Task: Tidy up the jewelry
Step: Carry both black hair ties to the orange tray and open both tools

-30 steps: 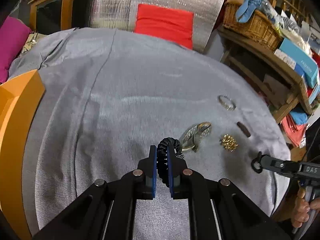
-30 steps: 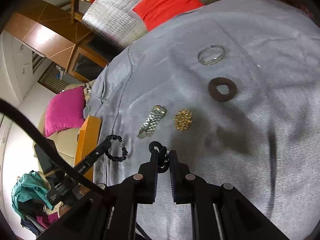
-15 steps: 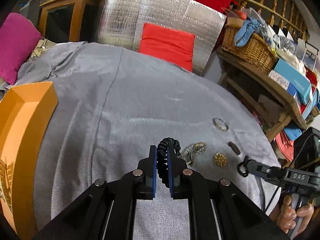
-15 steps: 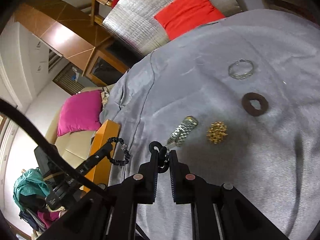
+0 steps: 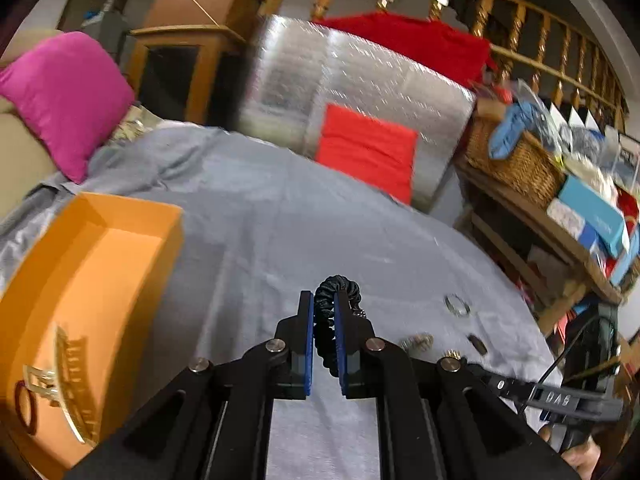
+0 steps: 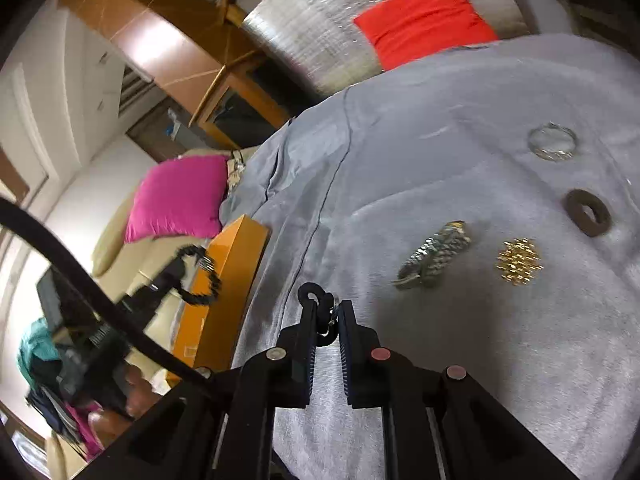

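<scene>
My left gripper (image 5: 323,300) is shut on a black coiled bracelet (image 5: 336,282), held above the grey cloth just right of the orange box (image 5: 120,248). In the right wrist view, that bracelet (image 6: 198,276) hangs in front of the orange box (image 6: 236,264). My right gripper (image 6: 328,306) is shut on a small black linked piece (image 6: 316,294) over the cloth. On the cloth lie a silver watch band (image 6: 434,254), a gold spiky piece (image 6: 518,262), a brown ring (image 6: 588,212) and a silver bangle (image 6: 554,142).
Gold items and a dark red ring (image 5: 26,408) lie inside the orange box. A pink cushion (image 5: 68,96) is at the far left and a red cushion (image 5: 366,148) against a silver panel at the back. A cluttered wooden shelf with a wicker basket (image 5: 516,160) stands to the right.
Both grippers have risen and moved left toward the orange box, each still holding its piece. The box now fills more of the left wrist view, and the loose jewelry has dropped back to the right.
</scene>
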A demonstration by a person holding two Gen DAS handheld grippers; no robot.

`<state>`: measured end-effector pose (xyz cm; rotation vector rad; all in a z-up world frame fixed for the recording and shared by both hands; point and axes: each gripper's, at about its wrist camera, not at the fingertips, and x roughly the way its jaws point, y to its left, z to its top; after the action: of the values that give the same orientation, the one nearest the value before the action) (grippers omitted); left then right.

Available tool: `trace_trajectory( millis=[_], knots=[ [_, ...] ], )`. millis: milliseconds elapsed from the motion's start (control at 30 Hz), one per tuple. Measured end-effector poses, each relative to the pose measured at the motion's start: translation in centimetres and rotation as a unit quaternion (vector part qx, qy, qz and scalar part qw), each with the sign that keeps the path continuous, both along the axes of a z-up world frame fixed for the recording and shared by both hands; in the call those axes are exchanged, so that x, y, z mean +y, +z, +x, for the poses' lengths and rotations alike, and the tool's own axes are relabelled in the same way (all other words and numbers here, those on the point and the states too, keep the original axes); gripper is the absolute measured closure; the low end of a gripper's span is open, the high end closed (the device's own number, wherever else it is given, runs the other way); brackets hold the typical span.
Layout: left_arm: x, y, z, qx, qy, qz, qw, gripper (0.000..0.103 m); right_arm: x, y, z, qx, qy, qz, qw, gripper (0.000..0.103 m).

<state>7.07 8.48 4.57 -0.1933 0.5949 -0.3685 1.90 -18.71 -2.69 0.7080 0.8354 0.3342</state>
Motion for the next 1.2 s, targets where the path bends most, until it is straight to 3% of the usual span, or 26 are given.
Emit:
trace_trajectory(
  millis=[167, 300, 600, 967, 1200],
  knots=[
    [3.7, 1.1, 0.0, -0.017, 0.034, -0.022, 0.999, 0.093, 3.4, 1.4, 1.7, -0.014, 0.026, -0.022, 0.999, 0.091],
    [7.0, 1.4, 0.2, -0.022, 0.075, -0.018, 0.9968, 0.093, 6.9, 3.5, 4.4, -0.03, 0.056, -0.023, 0.998, 0.091],
    [15.4, -0.4, 1.7, 0.017, 0.191, 0.015, 0.9814, 0.093, 16.9, 6.2, 11.6, -0.027, 0.14, -0.037, 0.989, 0.091],
    [22.1, -4.5, 5.9, 0.104, 0.219, 0.013, 0.97, 0.093, 28.2, 4.5, 16.9, 0.023, 0.243, -0.037, 0.969, 0.091],
    [24.4, -7.1, 7.0, 0.16, 0.23, 0.011, 0.9599, 0.093, 34.0, 1.3, 16.8, 0.076, 0.287, -0.089, 0.951, 0.091]
  ],
)
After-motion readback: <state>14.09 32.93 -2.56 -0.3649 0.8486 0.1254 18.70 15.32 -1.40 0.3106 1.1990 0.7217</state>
